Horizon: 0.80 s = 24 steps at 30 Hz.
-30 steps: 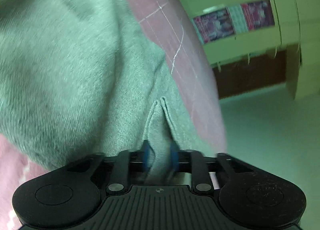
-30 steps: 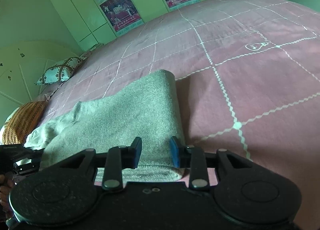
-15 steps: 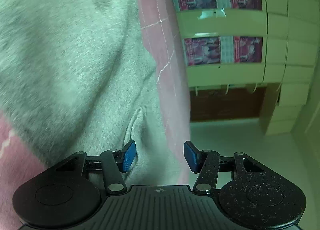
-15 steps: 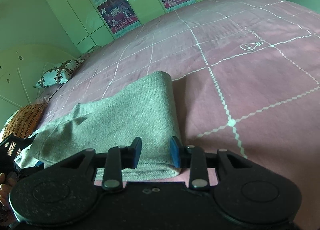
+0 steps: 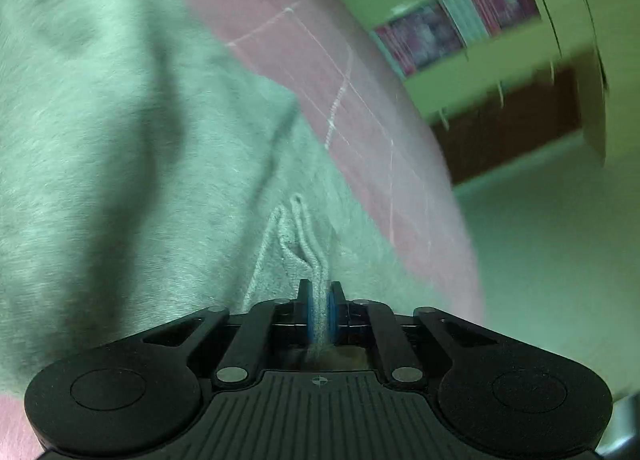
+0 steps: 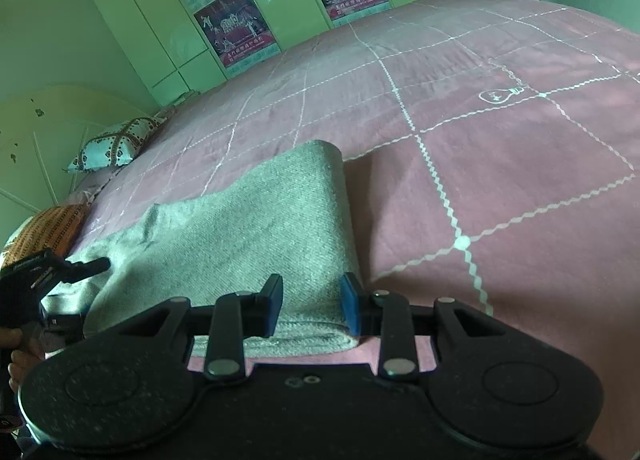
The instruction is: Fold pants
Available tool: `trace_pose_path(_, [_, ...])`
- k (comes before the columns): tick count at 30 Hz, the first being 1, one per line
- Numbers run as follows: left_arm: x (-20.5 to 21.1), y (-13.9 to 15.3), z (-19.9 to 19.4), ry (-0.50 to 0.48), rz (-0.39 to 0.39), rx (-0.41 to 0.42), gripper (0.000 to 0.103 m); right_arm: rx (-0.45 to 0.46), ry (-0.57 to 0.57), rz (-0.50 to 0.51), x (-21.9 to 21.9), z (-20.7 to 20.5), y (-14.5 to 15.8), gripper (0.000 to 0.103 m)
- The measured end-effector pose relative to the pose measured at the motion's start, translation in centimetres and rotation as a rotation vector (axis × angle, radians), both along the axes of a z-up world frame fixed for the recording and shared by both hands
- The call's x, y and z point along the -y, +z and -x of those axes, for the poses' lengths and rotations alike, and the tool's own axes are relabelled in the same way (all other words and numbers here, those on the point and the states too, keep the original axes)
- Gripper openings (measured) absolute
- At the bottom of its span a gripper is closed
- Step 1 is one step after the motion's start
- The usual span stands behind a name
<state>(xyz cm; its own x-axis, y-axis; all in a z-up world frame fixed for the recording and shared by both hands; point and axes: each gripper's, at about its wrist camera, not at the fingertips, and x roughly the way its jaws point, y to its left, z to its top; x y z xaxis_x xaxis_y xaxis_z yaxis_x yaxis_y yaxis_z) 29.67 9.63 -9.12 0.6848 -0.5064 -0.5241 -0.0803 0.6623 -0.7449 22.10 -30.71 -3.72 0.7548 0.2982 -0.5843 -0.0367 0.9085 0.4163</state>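
Grey knit pants (image 6: 256,220) lie folded lengthwise on the pink bedspread (image 6: 500,164). In the left wrist view the pants (image 5: 120,132) fill most of the frame, and my left gripper (image 5: 319,308) is shut on a hemmed edge of the fabric pinched between its blue pads. My right gripper (image 6: 311,302) is open, its fingers straddling the near end of the folded pants just above the bed. The left gripper also shows in the right wrist view (image 6: 60,266) at the far left end of the pants.
Two pillows (image 6: 116,144) lie at the head of the bed on the left. White wardrobes with posters (image 6: 232,24) stand beyond the bed. The bed edge and floor (image 5: 540,260) show in the left wrist view at the right.
My left gripper opened half a second ago and has now shut again on the pants' hemmed edge. The right gripper has stayed open over the near end.
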Motion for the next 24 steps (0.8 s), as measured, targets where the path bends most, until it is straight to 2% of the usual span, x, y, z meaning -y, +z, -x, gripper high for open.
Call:
trace_pose_path(3, [1.3, 3.5, 1.5, 0.019, -0.127, 0.188, 0.007, 0.0, 0.005, -0.003, 0.1, 0.0, 0.1, 0.024])
trace_pose_path(5, [2.4, 5.1, 2.9, 0.041, -0.264, 0.29, 0.008, 0.003, 0.01, -0.004, 0.2, 0.1, 0.0, 0.024])
trace_pose_path(6, [2.8, 5.0, 3.1, 0.045, -0.325, 0.303, 0.008, 0.0, 0.009, -0.001, 0.1, 0.1, -0.2, 0.024])
trace_pose_path(7, [3.5, 4.2, 2.3, 0.039, -0.407, 0.266, 0.008, -0.005, 0.004, 0.003, 0.2, 0.0, -0.4, 0.024])
trace_pose_path(8, [4.1, 2.3, 1.0, -0.001, -0.502, 0.148, 0.011, -0.015, 0.001, 0.003, 0.2, 0.0, -0.6, 0.026])
trace_pose_path(9, [3.9, 1.0, 0.5, -0.019, -0.487, 0.095, 0.014, -0.03, 0.004, -0.006, 0.2, -0.2, -0.8, 0.028])
trace_pose_path(11, [3.2, 1.6, 1.1, 0.03, -0.444, 0.131, 0.025, -0.038, 0.009, -0.018, 0.2, -0.2, -0.9, 0.028])
trace_pose_path(13, [2.3, 2.4, 2.1, 0.102, -0.427, 0.142, 0.063, -0.023, 0.02, 0.001, 0.1, 0.1, -0.6, 0.028])
trace_pose_path(16, [1.6, 4.6, 3.5, 0.183, -0.423, 0.268, 0.065, 0.044, 0.012, -0.003, 0.2, 0.7, 0.5, 0.027])
trace_pose_path(18, [2.4, 5.1, 2.6, 0.144, -0.436, 0.281, 0.065, 0.09, 0.019, 0.011, -0.4, 0.5, 1.4, 0.027])
trace_pose_path(19, [3.4, 4.8, 1.7, 0.093, -0.487, 0.261, 0.066, 0.103, 0.027, 0.035, -0.9, 0.2, 1.6, 0.027])
trace_pose_path(20, [4.6, 3.7, 0.5, 0.031, -0.568, 0.185, 0.066, 0.106, 0.045, 0.079, -1.6, -0.3, 1.5, 0.027])
trace_pose_path(21, [5.1, 2.1, -0.3, -0.037, -0.628, 0.089, 0.067, 0.077, 0.06, 0.15, -2.3, -1.1, 0.9, 0.022])
trace_pose_path(22, [5.7, 0.7, -0.6, -0.079, -0.671, 0.085, 0.069, 0.002, 0.055, 0.239, -2.9, -2.2, -0.3, 0.023])
trace_pose_path(23, [5.9, 0.9, -0.4, -0.077, -0.699, 0.108, 0.069, -0.03, 0.036, 0.256, -2.8, -2.8, -0.9, 0.024])
trace_pose_path(24, [5.9, 1.5, -0.3, -0.073, -0.698, 0.111, 0.069, -0.04, 0.029, 0.219, -2.4, -3.0, -0.6, 0.025])
